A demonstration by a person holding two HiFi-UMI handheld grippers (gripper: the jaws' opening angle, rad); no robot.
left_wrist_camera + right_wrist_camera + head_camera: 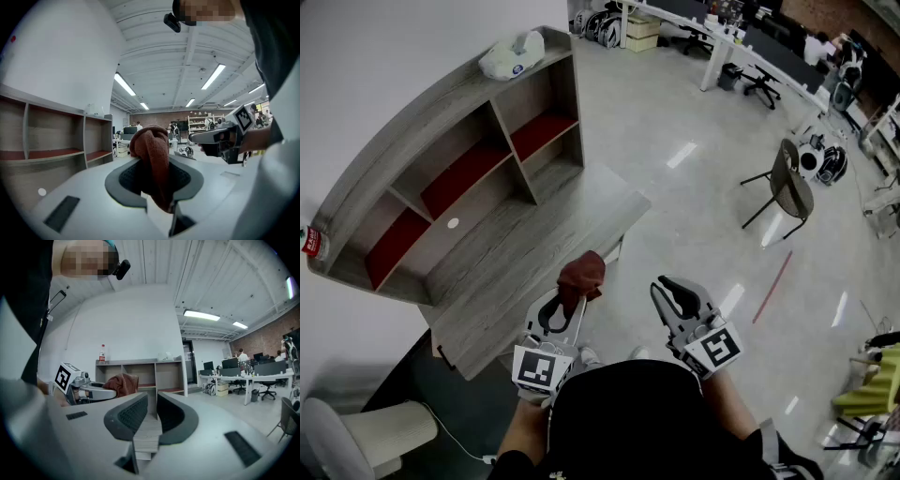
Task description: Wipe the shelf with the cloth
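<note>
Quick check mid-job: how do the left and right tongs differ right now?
The left tongs are shut on the reddish-brown cloth; the right tongs stand slightly apart, holding nothing. The left tongs hang over the wooden desk's front edge; the right tongs are off its side, above the floor. Both point toward the shelf, and neither touches it.

Brown chair [794, 187] with black legs on a pale, glossy floor [675, 131]. Just right of the chair, black-and-white gear [821, 161]; just below it, a red strip [772, 286] on the floor. Beyond the chair, a long white desk [741, 49] with a black office chair [762, 82] beside. Well left of the chair, a grey wooden surface [553, 253] bearing a small white disc [453, 223]. Farther left, a white bundle [513, 54] and a red-labelled bottle [311, 242]. Far below-left, a white seat [337, 436]; below-right, something yellow-green [874, 386].
</note>
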